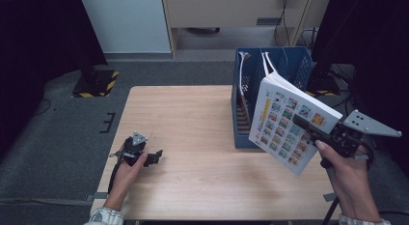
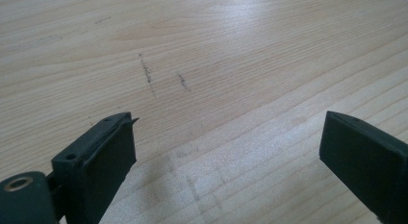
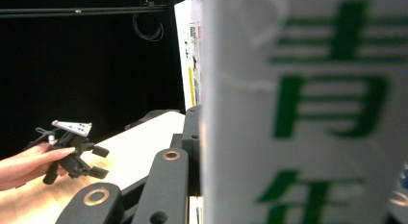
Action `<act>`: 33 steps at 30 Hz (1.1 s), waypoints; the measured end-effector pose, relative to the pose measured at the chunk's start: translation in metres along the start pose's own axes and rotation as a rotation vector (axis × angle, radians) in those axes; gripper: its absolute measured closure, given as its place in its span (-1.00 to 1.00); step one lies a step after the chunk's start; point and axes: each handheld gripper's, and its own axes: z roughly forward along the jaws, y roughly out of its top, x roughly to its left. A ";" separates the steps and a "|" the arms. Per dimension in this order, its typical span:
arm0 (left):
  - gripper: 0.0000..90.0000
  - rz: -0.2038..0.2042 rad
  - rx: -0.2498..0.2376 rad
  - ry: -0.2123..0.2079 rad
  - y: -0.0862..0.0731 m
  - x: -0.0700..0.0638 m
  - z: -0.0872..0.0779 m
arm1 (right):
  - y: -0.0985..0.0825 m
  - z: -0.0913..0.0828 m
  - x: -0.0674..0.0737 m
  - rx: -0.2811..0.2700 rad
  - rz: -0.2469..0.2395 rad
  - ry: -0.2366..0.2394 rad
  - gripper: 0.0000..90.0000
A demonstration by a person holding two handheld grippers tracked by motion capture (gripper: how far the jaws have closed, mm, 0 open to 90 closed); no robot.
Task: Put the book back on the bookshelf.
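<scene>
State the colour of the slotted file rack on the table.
Blue file rack, clearest in the high view.

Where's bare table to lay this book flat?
Bare wood runs between the left gripper and the blue rack, and along the table's near edge. The right end is crowded: rack, book, right gripper.

Left tongs rest low and open; right tongs are raised and clamped.

The left tongs (image 1: 155,156) sit at about eight o'clock in the high view, the left hand (image 1: 126,173) wrapped round the body, forearm entering from six o'clock, jaws standing wide apart and pointing toward three o'clock; the right tongs (image 1: 303,124) are at about four o'clock, held up by the right hand (image 1: 348,179), jaws aimed toward ten o'clock and pressed on a book (image 1: 288,123); grey plate on top.
</scene>
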 end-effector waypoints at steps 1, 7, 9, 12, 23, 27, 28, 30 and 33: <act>-0.88 0.000 0.001 0.001 0.000 0.000 0.000 | 0.002 0.000 0.000 0.002 0.001 -0.004 0.64; -0.89 0.002 0.002 0.001 0.000 0.000 0.000 | 0.008 0.004 -0.004 0.001 -0.011 -0.033 0.64; -0.89 0.003 0.003 0.000 0.000 0.000 0.001 | 0.009 0.005 -0.007 -0.001 -0.011 -0.045 0.64; -0.88 0.003 0.002 0.000 0.000 0.000 0.001 | 0.009 0.007 -0.010 -0.006 -0.008 -0.064 0.64; -0.88 0.004 0.003 0.000 0.000 -0.001 0.001 | 0.009 0.001 -0.020 0.001 -0.006 -0.116 0.64; -0.88 0.003 0.004 0.000 0.000 -0.001 0.001 | 0.009 -0.003 -0.022 -0.001 -0.011 -0.126 0.64; -0.88 0.003 0.003 0.001 0.000 -0.001 0.001 | 0.009 -0.004 -0.023 -0.001 -0.007 -0.131 0.64; -0.88 0.004 0.005 0.000 0.000 -0.001 0.001 | 0.009 -0.006 -0.024 0.003 -0.009 -0.138 0.64; -0.88 0.007 0.005 -0.001 0.000 -0.002 0.001 | 0.010 -0.008 -0.025 0.002 -0.015 -0.147 0.64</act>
